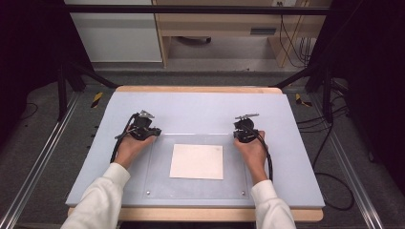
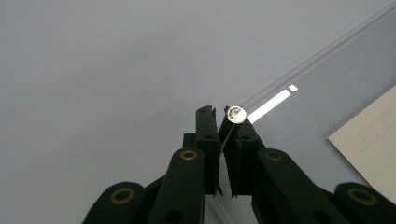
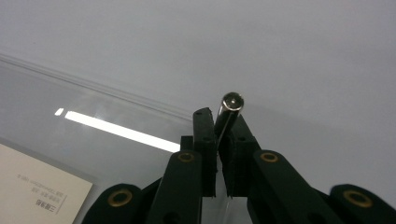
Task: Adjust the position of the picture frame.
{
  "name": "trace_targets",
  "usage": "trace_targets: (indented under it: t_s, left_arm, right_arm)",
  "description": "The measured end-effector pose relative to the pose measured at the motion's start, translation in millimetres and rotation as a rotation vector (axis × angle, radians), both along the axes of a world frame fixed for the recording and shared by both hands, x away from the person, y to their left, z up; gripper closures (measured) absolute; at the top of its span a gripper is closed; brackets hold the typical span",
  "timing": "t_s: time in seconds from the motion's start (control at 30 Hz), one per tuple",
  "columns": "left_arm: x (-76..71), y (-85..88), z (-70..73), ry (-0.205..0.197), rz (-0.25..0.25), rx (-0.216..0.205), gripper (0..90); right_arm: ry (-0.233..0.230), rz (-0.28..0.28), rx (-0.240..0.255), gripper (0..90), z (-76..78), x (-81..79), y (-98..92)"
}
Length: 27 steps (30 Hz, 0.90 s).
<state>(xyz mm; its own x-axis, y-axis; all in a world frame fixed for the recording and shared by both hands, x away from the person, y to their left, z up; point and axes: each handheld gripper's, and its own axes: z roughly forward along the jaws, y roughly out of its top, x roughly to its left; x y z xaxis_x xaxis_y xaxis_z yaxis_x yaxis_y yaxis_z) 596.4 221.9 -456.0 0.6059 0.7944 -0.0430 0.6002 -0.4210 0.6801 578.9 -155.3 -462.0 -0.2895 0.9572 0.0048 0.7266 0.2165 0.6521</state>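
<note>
Both the left gripper (image 1: 154,132) and right gripper (image 1: 237,135) are clamping the clear sheet's (image 1: 196,187) far corners, its long axis running between them.

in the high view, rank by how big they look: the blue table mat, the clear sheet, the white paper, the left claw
1. blue table mat
2. clear sheet, lying on the mat
3. white paper, under or on the clear sheet; which, I cannot tell
4. left claw, smallest, closed at the sheet's far corner
</note>
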Motion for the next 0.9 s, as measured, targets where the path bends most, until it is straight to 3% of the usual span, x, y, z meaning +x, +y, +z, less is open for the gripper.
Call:
trace_targets:
  t_s: [0.37, 0.53, 0.57, 0.6, 0.63, 0.67, 0.7, 0.73, 0.77, 0.83, 0.9]
  left_arm:
    - [-0.1, 0.1, -0.2, 0.0, 0.003, -0.001, 83.6]
    - [-2.9, 1.2, -2.3, -0.021, 0.014, -0.01, 82.9]
    - [-4.4, 1.8, -3.5, -0.043, 0.023, -0.004, 75.8]
    - [-8.1, 3.9, -4.1, -0.096, 0.044, 0.025, 69.0]
    - [-8.1, 3.9, -4.1, -0.096, 0.044, 0.025, 61.4]
    - [-10.8, 5.5, -3.5, -0.113, 0.056, 0.019, 61.4]
    - [-18.0, 8.7, -1.4, -0.159, 0.068, 0.012, 50.9]
    - [-18.0, 8.7, -1.4, -0.159, 0.068, 0.012, 46.2]
    - [-22.9, 10.8, 0.4, -0.183, 0.07, 0.008, 46.2]
    - [-32.4, 15.5, 3.4, -0.233, 0.073, -0.012, 37.7]
    - [-34.2, 15.7, 4.7, -0.252, 0.071, -0.002, 34.0]
  right_arm:
    - [0.001, 0.002, 0.007, 85.5, -0.8, 0.3, -1.4]
    - [-0.005, 0.001, 0.025, 85.0, -1.8, -0.6, -2.5]
    - [-0.019, 0.015, 0.04, 78.4, -1.6, -1.9, -4.2]
    - [-0.031, 0.02, 0.054, 74.2, -0.4, -2.9, -4.8]
    - [-0.031, 0.02, 0.054, 74.2, -0.4, -2.9, -4.8]
    - [-0.043, 0.025, 0.061, 70.0, 2.2, -4.3, -5.3]
    - [-0.074, 0.059, 0.052, 62.1, 7.4, -7.0, -5.0]
    - [-0.074, 0.059, 0.052, 62.1, 7.4, -7.0, -5.0]
    - [-0.091, 0.085, 0.039, 58.9, 9.3, -8.5, -4.7]
    - [-0.119, 0.125, 0.02, 51.1, 14.3, -15.5, -4.4]
    - [-0.153, 0.145, 0.012, 47.1, 16.8, -20.9, -6.6]
